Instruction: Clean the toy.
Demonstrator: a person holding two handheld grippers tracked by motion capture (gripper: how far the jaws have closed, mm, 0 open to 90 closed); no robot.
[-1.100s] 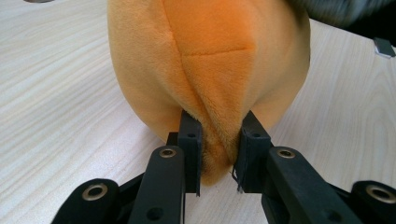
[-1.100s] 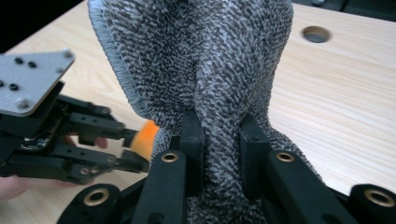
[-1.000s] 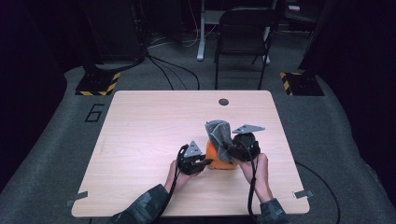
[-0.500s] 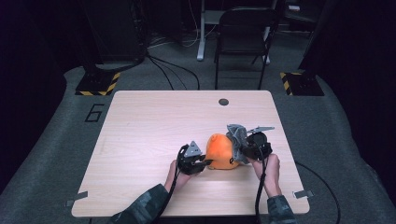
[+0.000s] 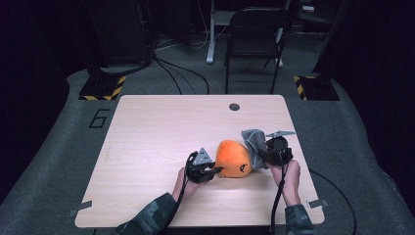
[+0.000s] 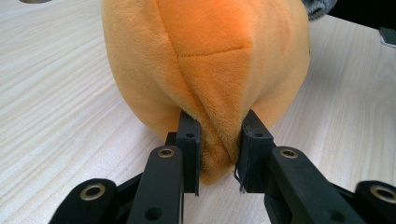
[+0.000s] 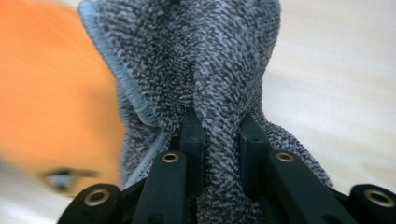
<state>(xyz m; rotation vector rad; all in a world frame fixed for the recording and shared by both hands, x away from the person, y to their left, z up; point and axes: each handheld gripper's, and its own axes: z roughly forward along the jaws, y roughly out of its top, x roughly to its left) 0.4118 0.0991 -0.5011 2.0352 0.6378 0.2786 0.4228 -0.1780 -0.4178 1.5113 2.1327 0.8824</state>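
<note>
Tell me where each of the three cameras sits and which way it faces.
High view: above the person's side, facing forward and down on the wooden table; forearms, both hand-held grippers show.
Left gripper view: rides the left hand-held gripper, facing along its jaws pinching the round orange plush toy.
Right gripper view: rides the right hand-held gripper, facing along its jaws clamping the grey terry cloth.
Shared: the toy appears in all three.
</note>
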